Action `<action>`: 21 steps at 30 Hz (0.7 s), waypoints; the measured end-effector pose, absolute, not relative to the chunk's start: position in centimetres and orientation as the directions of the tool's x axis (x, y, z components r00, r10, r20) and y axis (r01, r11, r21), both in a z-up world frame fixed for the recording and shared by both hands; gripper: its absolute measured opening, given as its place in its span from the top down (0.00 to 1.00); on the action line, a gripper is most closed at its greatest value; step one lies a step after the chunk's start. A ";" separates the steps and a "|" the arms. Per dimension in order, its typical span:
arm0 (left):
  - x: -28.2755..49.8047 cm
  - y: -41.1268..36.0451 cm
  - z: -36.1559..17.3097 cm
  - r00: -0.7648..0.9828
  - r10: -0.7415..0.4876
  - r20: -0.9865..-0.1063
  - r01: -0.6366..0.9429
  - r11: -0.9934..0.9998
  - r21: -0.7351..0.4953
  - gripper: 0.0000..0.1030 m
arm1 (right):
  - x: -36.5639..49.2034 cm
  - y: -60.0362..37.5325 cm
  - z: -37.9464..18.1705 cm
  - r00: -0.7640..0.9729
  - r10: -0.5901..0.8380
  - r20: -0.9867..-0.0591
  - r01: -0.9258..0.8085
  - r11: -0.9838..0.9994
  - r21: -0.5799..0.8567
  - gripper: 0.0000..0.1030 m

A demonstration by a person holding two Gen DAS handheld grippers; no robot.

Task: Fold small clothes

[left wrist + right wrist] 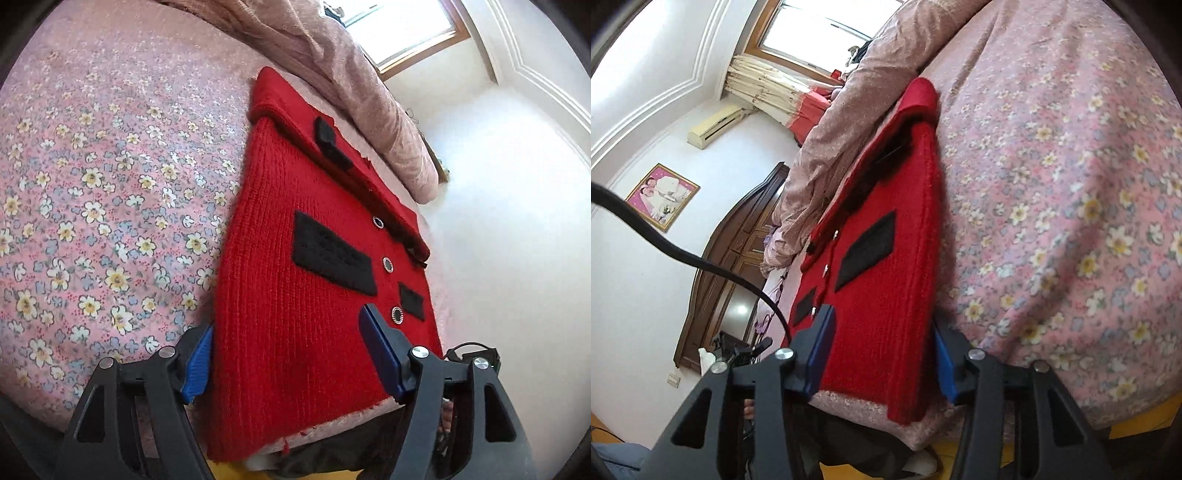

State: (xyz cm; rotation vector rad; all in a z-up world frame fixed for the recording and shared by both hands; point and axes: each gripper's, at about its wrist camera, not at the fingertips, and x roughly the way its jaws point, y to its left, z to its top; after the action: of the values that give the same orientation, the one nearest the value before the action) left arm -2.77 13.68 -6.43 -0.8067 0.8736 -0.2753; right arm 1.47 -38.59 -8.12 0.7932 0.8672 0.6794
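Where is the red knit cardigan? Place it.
The red knit cardigan lies flat on the floral bedsheet at the bed's near edge, beside the rolled pink quilt.

- The left wrist view looks from the bed's near edge, low and close, along the red cardigan [295, 258] toward the far window [406, 33].
- The right wrist view sits equally close at the same near hem, facing the far headboard [738, 236].
- Both share the cardigan, floral bedsheet [92, 184] and rolled quilt [842, 110].

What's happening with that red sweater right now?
Both grippers, left and right, open, straddling sweater hem. Sweater flat on bed. Nothing in the way.
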 end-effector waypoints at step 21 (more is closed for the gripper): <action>-3.8 13.5 -8.2 0.597 -0.553 -0.581 -0.167 0.623 -0.764 0.98 | 0.4 -37.8 -7.9 0.453 0.738 -0.500 -0.172 0.623 0.763 0.93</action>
State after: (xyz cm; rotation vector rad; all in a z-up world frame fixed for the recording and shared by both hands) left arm -3.80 13.48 -8.22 -0.8965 0.9298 -0.2629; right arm 0.44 -37.85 -7.94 0.6989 0.9394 0.6215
